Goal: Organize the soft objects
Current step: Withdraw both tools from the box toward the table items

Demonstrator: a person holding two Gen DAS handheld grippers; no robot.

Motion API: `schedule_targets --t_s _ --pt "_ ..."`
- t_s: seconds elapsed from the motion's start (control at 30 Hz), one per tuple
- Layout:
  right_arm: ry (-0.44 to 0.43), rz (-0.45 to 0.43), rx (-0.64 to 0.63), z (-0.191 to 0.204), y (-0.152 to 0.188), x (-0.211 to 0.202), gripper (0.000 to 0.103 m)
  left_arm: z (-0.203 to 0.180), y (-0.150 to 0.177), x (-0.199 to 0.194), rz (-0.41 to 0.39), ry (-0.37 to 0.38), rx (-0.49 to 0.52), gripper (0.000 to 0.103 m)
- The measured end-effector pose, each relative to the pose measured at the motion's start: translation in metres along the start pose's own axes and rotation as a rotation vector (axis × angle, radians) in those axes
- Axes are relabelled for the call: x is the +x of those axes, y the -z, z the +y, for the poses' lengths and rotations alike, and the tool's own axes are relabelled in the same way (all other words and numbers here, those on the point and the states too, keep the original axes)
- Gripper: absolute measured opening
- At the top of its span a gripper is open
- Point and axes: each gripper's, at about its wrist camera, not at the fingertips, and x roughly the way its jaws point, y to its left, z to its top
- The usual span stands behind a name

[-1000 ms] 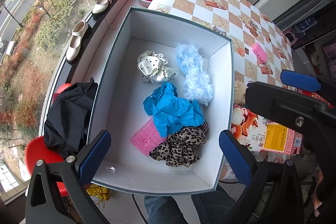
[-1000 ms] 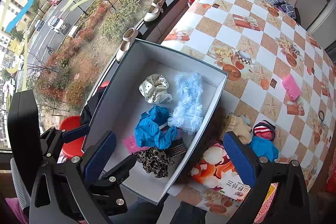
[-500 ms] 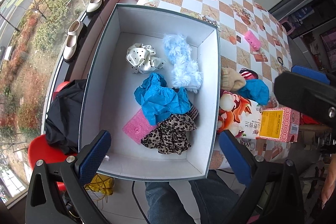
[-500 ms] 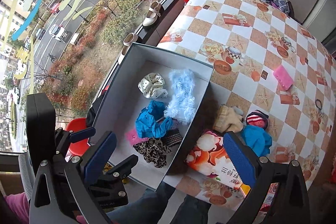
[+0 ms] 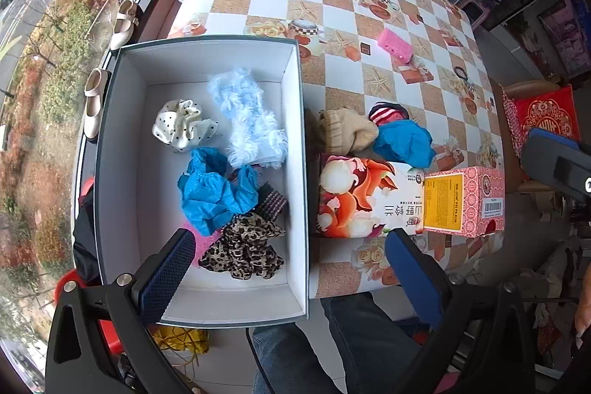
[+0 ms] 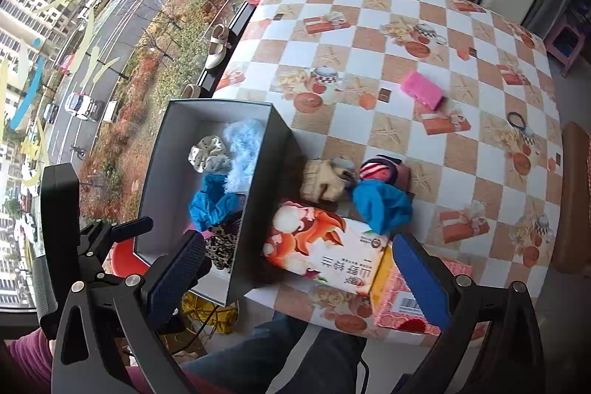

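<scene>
Both grippers hang spread and empty above the bench's [image 5: 280, 2] near edge. Below the left gripper [image 5: 291, 272] lies the box [image 5: 295, 143] holding scrunchies, with the blue one [image 5: 214, 194] ahead. Ahead of the right gripper [image 6: 299, 279], a beige piece [image 6: 321, 183], perhaps a sock, touches a blue cloth [image 6: 384, 205].

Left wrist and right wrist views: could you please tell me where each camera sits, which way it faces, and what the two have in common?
Left wrist: on the open left hand-held gripper, looking steeply down into the white storage box; the person's jeans-clad legs show below.
Right wrist: on the open right hand-held gripper, farther right, looking down over the checkered table; the legs again, and the left hand-held gripper at the left edge.
Shared: the box, the printed carton, the beige knit item, the pink sponge.
</scene>
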Motion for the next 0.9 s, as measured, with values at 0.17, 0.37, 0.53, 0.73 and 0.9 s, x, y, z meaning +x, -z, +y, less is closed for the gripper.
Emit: schedule_targets --t_s 0.17,0.37,0.53,0.73,0.9 --pt "0.048 0.002 0.077 -0.054 0.008 -0.012 0.102 -0.019 -0.005 0.005 0.015 -0.007 0.036 0.103" --pt "0.090 0.012 0.194 -0.121 0.013 -0.014 0.102 -0.035 -0.014 0.011 0.023 -0.022 0.047 0.103" --pt "0.080 0.070 0.235 -0.155 0.010 0.011 0.102 -0.045 -0.024 0.020 0.040 -0.041 0.040 0.103" --pt "0.031 0.182 0.190 -0.165 -0.011 0.060 0.102 -0.056 -0.039 0.028 0.048 -0.080 0.032 0.103" --pt "-0.049 0.320 0.018 -0.145 -0.042 0.116 0.102 -0.062 -0.048 0.036 0.063 -0.120 0.011 0.103"
